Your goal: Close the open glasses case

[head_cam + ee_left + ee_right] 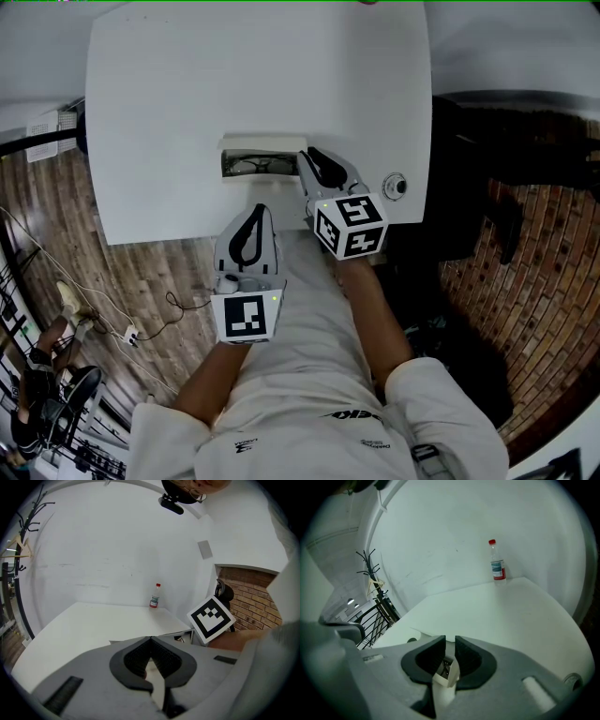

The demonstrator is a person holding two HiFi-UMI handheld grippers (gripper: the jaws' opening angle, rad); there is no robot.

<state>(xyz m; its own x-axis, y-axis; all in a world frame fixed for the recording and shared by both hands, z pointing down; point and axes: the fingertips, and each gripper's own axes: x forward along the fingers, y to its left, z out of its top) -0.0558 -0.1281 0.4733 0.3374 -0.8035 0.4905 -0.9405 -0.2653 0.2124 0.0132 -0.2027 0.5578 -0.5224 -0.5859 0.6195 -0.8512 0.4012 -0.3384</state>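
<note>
The white glasses case lies open near the table's front edge, lid raised at the back and dark glasses inside. My right gripper is at the case's right end, jaws nearly together with the case's white end wall between them. My left gripper hovers over the table's front edge just in front of the case; its tips touch and hold nothing. In the left gripper view, part of the case shows beyond the shut left gripper, beside the right gripper's marker cube.
The white table stretches away behind the case. A small round ring-like object sits by its right edge. A clear bottle with a red cap stands at the far edge by the wall. Wooden floor lies to the left, brick to the right.
</note>
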